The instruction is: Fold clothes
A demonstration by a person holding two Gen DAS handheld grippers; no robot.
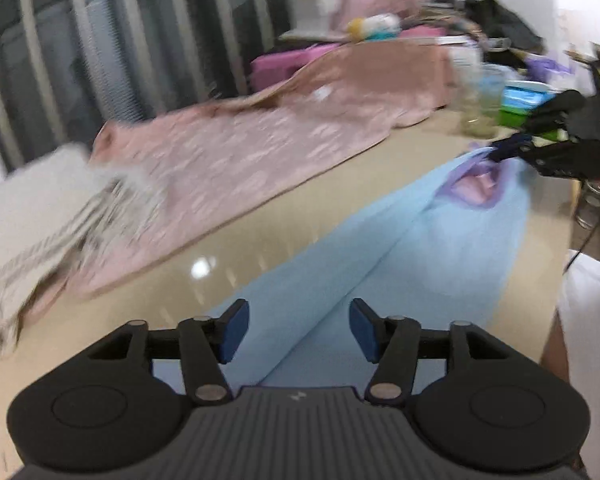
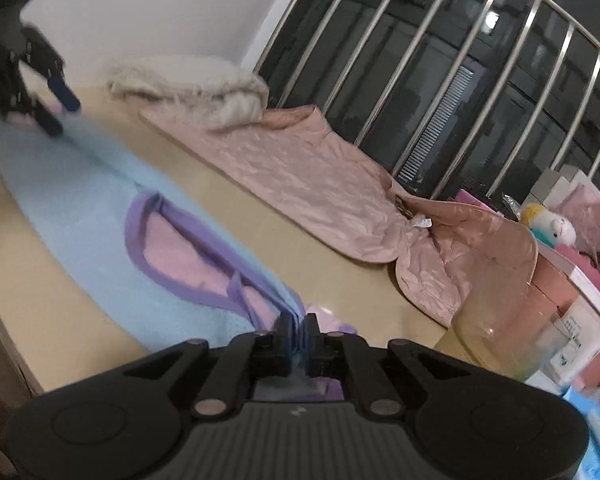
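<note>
Garment (image 2: 80,216): light blue, purple-trimmed neck, pink lining; stretched flat along the beige table (image 1: 236,248) between the two grippers.
Right gripper (image 2: 299,330): pads pinched tight on the garment's purple collar edge (fabric bunches between them).
Left gripper (image 1: 298,330): jaws apart, nothing between the pads; blue cloth lies just below them.
Writing: a small white tag on the pink blanket (image 2: 300,184) and a label on the clear jar (image 2: 512,336), both too blurred to read.
Hard to make out: clutter at the table's far end, smeared by motion; the white cloth (image 2: 196,88) is soft-edged.
Background: metal bars (image 2: 460,80) against dark glass.
</note>
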